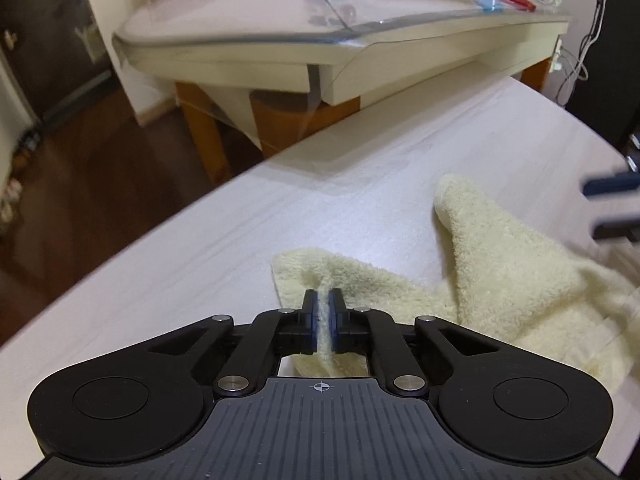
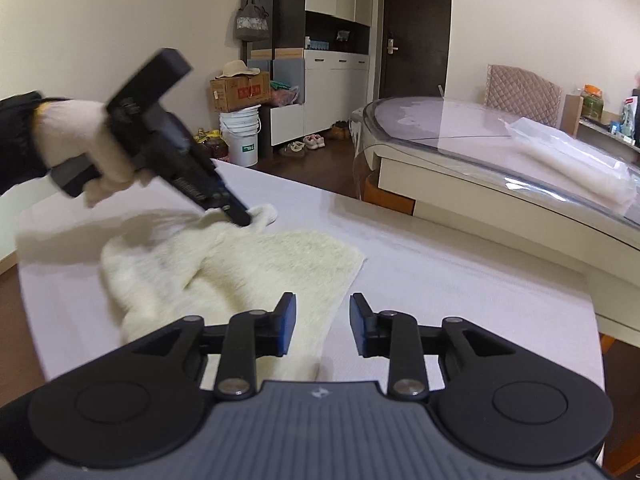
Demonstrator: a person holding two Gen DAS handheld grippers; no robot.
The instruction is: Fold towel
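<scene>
A cream towel (image 1: 500, 264) lies rumpled on the white table (image 1: 240, 232). My left gripper (image 1: 325, 300) is shut on a fold of the towel near one corner, with cloth pinched between its blue pads. In the right wrist view the towel (image 2: 248, 272) spreads over the table (image 2: 460, 280), and the left gripper (image 2: 242, 218) pinches its far corner, held by a gloved hand (image 2: 76, 140). My right gripper (image 2: 322, 316) is open and empty just above the towel's near right edge. Its blurred fingers (image 1: 612, 186) show at the right edge of the left wrist view.
A glass-topped table (image 1: 280, 32) stands close beyond the white table, with a plastic-wrapped roll (image 2: 568, 164) on it. Its edge (image 2: 500, 188) is to my right. Dark floor (image 1: 80, 180) lies left. Buckets and a box (image 2: 240, 116) stand by the far cabinets.
</scene>
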